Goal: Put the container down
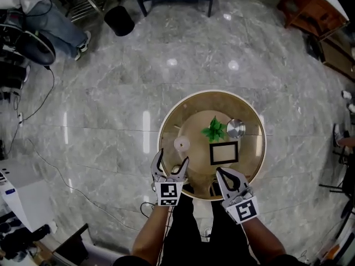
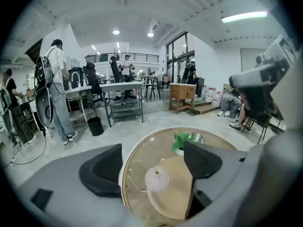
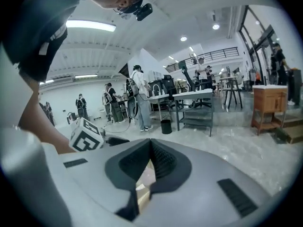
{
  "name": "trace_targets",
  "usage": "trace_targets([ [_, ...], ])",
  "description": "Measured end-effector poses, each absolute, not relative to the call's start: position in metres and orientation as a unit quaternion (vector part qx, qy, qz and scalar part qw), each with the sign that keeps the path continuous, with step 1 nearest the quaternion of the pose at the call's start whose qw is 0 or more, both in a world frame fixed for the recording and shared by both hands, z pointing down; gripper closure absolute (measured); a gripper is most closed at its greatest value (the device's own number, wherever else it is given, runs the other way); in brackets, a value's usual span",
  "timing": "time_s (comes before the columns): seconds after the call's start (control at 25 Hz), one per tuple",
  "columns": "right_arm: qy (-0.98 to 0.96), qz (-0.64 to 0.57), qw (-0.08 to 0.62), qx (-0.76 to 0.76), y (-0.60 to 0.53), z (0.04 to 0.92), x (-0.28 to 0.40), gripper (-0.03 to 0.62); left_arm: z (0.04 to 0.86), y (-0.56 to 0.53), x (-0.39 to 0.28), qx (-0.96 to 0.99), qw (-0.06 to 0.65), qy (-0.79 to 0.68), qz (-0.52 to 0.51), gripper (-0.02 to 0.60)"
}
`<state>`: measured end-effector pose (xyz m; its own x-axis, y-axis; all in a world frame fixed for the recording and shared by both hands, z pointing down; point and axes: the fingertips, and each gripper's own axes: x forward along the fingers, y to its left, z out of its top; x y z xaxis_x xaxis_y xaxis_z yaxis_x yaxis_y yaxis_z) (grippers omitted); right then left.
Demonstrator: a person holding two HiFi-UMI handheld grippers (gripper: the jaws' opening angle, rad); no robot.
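Note:
A small pale, round container (image 1: 182,143) with a narrow neck stands upright on the round glass table (image 1: 166,121), near its left side. My left gripper (image 1: 172,157) hangs just in front of it at the table's near edge. In the left gripper view the container (image 2: 156,178) stands ahead of the left gripper (image 2: 151,161), between the wide-apart jaws, and neither pad touches it. My right gripper (image 1: 223,172) is over the near edge further right. Its dark pads (image 3: 161,162) meet with nothing between them.
On the table also stand a green plant (image 1: 214,129), a metal bowl (image 1: 236,128) and a black picture frame (image 1: 223,153). On the marble floor are a black bin (image 1: 119,20), a cable (image 1: 47,93) and a white box (image 1: 22,195). People stand at desks (image 2: 52,89).

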<state>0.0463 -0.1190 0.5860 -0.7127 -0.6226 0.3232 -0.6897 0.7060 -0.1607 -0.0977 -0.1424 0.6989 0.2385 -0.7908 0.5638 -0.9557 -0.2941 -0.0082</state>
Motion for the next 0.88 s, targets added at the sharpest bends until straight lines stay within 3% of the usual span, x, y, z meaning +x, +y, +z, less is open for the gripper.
trace_targets([
  [0.44,-0.929,0.116,0.077,0.342,-0.092,0.454,0.050,0.594,0.484,-0.083,-0.085,0.774,0.115,-0.601,0.159,0.421],
  [0.6,-0.929,0.098,0.063,0.351,-0.107,0.420,0.055,0.594,0.441,-0.091,-0.092,0.774,0.093,-0.611,0.139,0.588],
  [0.88,-0.926,0.036,0.055,0.371,-0.114,0.374,0.078,0.594,0.384,-0.094,-0.082,0.793,0.070,-0.596,0.103,0.588],
])
